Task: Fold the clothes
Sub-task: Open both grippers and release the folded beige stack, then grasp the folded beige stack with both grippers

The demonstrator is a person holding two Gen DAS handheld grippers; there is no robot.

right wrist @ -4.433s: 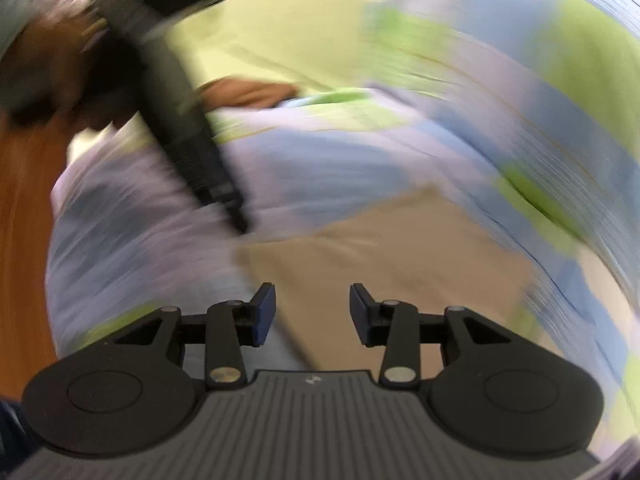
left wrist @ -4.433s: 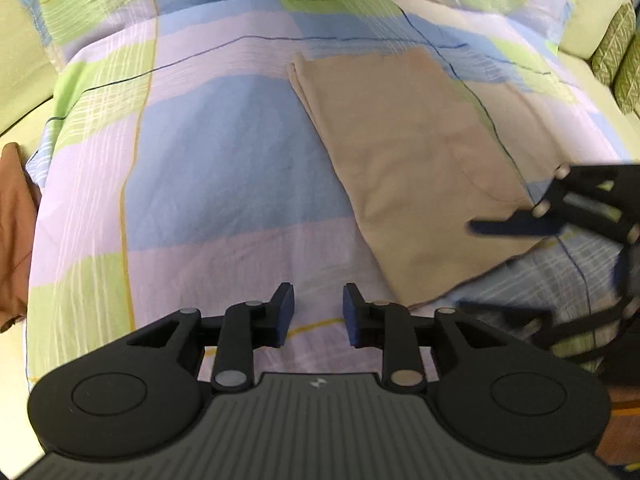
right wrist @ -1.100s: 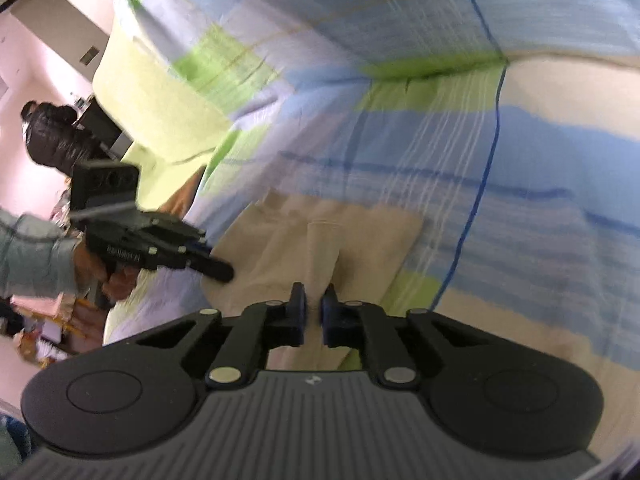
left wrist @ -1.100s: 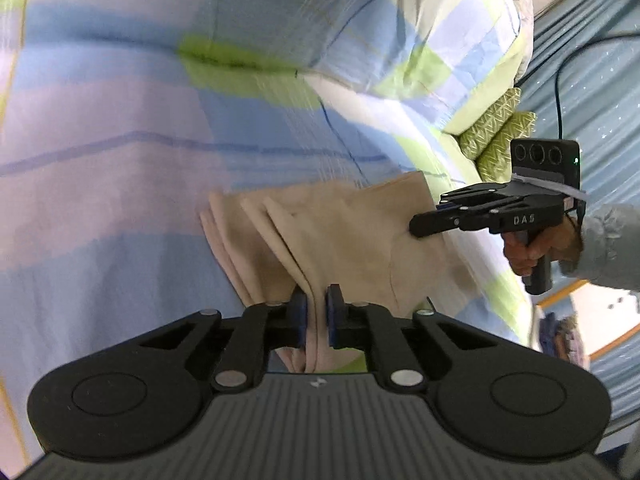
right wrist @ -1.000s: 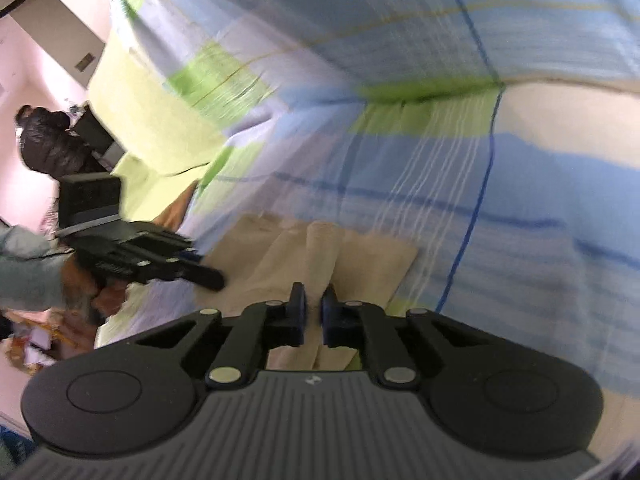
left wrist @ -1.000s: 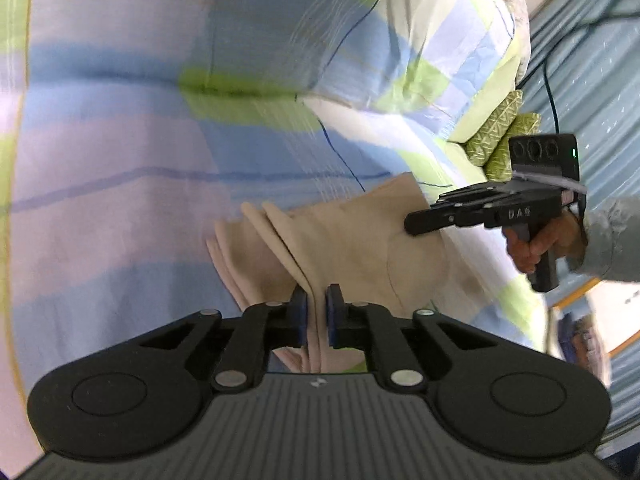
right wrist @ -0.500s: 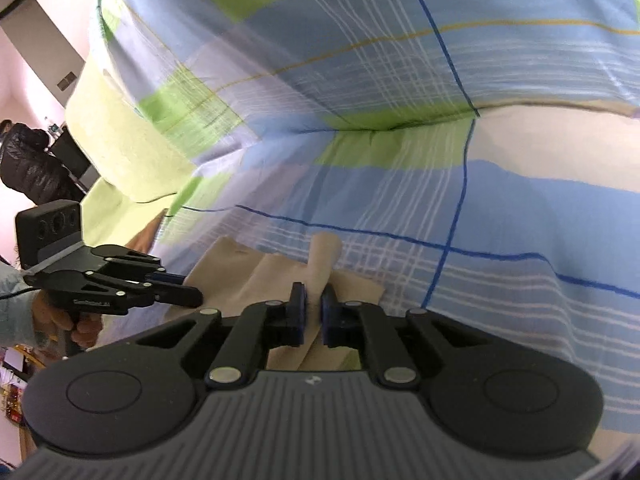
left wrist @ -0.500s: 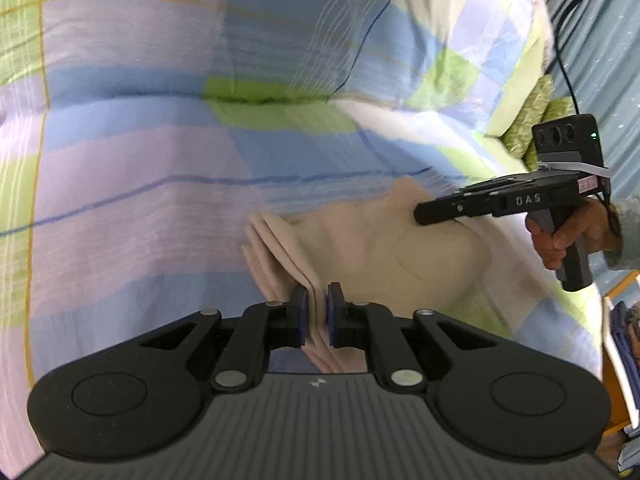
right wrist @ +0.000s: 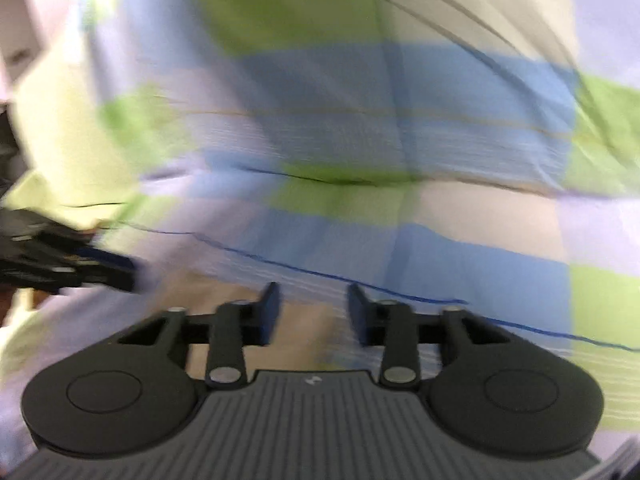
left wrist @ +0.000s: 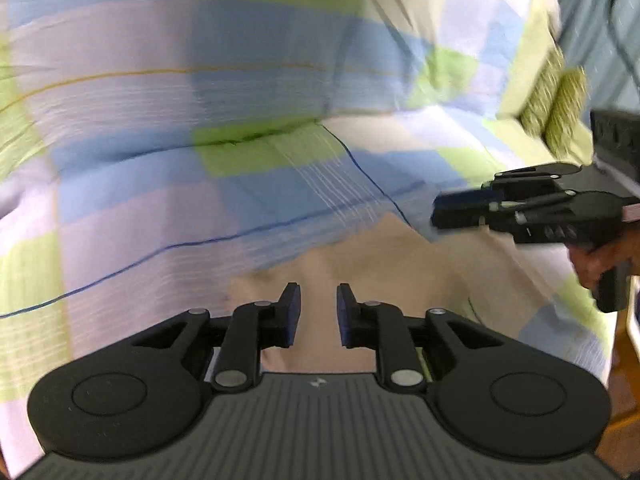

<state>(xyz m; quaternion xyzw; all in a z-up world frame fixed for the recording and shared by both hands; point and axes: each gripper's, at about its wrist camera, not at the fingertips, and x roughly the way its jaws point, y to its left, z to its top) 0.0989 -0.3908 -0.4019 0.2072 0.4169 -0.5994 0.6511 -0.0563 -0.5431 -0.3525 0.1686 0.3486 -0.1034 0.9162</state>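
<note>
Item: cloth (left wrist: 384,264). Beige, folded, lying flat on the bed (left wrist: 160,184). It sits on the near part of the checked cover, below the thin blue line that crosses the cover. From my right wrist view the cloth (right wrist: 312,332) shows only as a blurred beige patch under the fingers.

Item: my left gripper (left wrist: 318,312). Its jaws have just been opening and now stand apart, with a clear gap. The cloth shows through the gap, lying below; neither pad presses on it. Nothing is held.

Item: my right gripper (right wrist: 313,312). Its jaws have also just been opening and stand apart, wider than the left pair looks. The cloth lies beneath them, not pinched. From the left wrist view, my right gripper (left wrist: 440,212) hangs over the cloth's far right corner, with my hand (left wrist: 604,256) on its grip. The picture is blurred, so I cannot tell whether it touches the cloth.

Item: bed cover. Checked in blue, green, lilac and cream.

Item: cushions (left wrist: 556,108). Two, green patterned, beyond the cloth at the bed's far right edge.

Containers: I see none in either view.
</note>
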